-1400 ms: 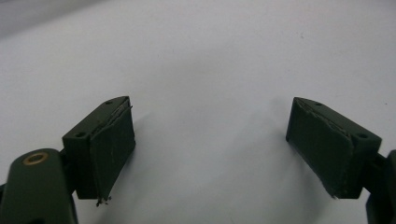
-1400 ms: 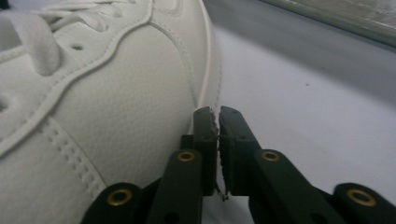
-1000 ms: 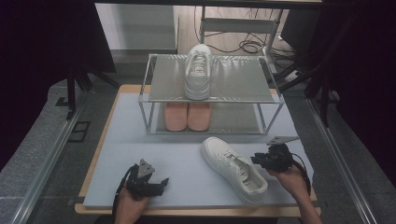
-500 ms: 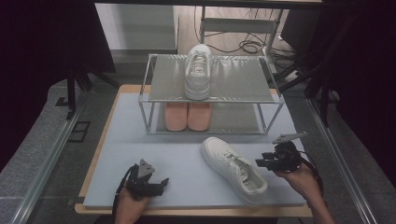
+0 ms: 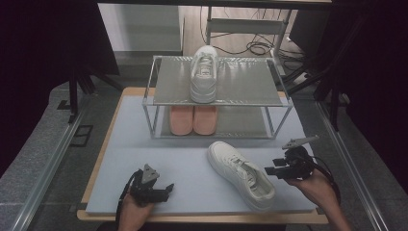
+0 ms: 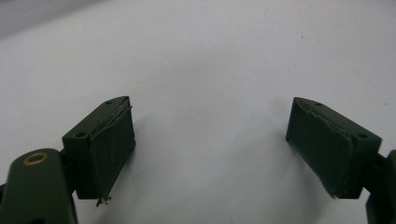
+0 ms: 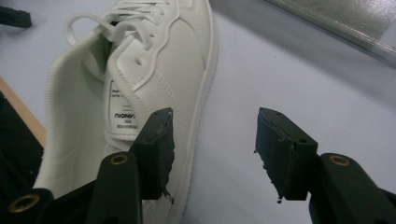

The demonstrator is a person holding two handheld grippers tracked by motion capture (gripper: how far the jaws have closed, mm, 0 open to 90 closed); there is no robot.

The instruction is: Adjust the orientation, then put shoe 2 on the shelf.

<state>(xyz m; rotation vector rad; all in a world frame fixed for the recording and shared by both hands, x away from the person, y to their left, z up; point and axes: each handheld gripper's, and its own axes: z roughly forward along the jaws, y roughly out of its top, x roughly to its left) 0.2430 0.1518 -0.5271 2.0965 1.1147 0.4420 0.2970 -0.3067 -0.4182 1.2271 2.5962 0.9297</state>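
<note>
Your right gripper (image 5: 278,168) has just been opening its jaws, now half wide with nothing between them, off the heel side of the white shoe (image 5: 240,173) lying slantwise on the counter (image 5: 144,144). Left gripper (image 5: 163,188) rests wide and empty. Likely next: regrip the lace-up, low-top shoe for the rack (image 5: 269,103), beside its mate (image 5: 203,72).

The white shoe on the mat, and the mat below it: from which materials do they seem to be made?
The white shoe looks like smooth leather or imitation leather: faint sheen, stitched panels, punched holes; its collar lining looks like ribbed fabric. The mat looks like matte pale foam or rubber sheet, without gloss or weave; which one I cannot tell.
</note>
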